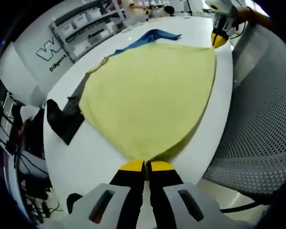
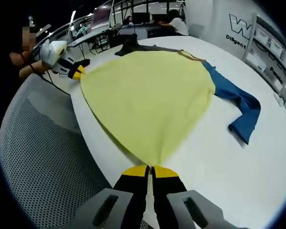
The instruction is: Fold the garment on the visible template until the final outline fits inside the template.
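A yellow garment [image 1: 150,95] lies spread on the white table [image 1: 95,162], with a blue sleeve [image 1: 150,37] at one side and a black sleeve [image 1: 62,119] at the other. My left gripper [image 1: 146,166] is shut on the garment's near corner; the right gripper view has it at the far left [image 2: 77,71]. My right gripper [image 2: 150,170] is shut on another corner of the garment [image 2: 148,100], and it appears at the top right of the left gripper view [image 1: 219,39]. The cloth is stretched between the two. The blue sleeve [image 2: 240,102] trails to the right, and the black sleeve [image 2: 133,46] lies at the far end.
A grey mesh chair [image 1: 262,119] stands against the table edge [image 2: 38,152]. Behind are shelves with bins [image 1: 86,28] and a white lettered wall panel [image 2: 238,28]. A person's hand [image 2: 24,67] holds the left gripper. Desks and people sit in the background.
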Available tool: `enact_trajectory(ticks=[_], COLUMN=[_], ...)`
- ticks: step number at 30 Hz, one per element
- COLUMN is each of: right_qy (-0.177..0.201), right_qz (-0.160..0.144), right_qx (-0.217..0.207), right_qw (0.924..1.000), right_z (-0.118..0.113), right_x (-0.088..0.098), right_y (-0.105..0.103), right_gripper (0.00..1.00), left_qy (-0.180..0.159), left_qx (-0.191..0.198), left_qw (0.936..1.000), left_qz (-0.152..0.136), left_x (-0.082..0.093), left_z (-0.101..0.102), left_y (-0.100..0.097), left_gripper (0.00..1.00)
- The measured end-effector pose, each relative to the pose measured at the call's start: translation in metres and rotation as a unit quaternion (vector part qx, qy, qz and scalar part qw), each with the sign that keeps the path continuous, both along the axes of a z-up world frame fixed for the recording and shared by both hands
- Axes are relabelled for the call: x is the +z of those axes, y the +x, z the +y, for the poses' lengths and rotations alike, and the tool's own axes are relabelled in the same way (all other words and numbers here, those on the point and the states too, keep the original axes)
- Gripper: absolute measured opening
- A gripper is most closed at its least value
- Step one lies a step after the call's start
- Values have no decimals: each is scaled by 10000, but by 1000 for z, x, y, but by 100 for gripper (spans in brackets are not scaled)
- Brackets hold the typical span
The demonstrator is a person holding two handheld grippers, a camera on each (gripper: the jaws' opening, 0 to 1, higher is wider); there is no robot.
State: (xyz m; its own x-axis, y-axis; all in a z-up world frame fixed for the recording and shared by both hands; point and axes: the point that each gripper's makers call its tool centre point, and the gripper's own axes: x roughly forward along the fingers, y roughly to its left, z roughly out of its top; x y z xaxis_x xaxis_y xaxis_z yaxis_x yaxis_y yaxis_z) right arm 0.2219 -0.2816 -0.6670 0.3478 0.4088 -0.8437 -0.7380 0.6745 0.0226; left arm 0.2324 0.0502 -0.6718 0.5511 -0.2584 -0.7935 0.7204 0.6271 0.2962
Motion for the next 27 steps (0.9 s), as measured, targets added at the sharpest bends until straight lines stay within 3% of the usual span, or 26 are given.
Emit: enact_trajectory(ticks=[14,17,19,21,23,27], right_qy=[84,104,111,110,108,162], right_qz=[87,105,116,124,146,191], right_qx=[-121,-159,-175,-182,-204,-281], right_qw=[9999,9998,9997,9997,9996,9993], right_z=[0,0,0,0,0,1], right_x=[-2,-2,-2,-3,-3,-3], right_y=[-1,-1,-1,-1,-1,-1], right_gripper=[0,0,0,0,0,0], left_qy=[-156,-102,127,58,-135,-43], left_qx=[738,776,842,964,1035,1194], left_qw=[9969,9966,9958,9946,9940,9924], left_qz=[-224,-265,-348,-385,-332,-294], left_x=[4,5,7,8,7,6], left_z=[23,27,34,38,36,42], left_y=[-6,-7,-8,-9,-11,-15], left_gripper=[6,7,6,5,5,5])
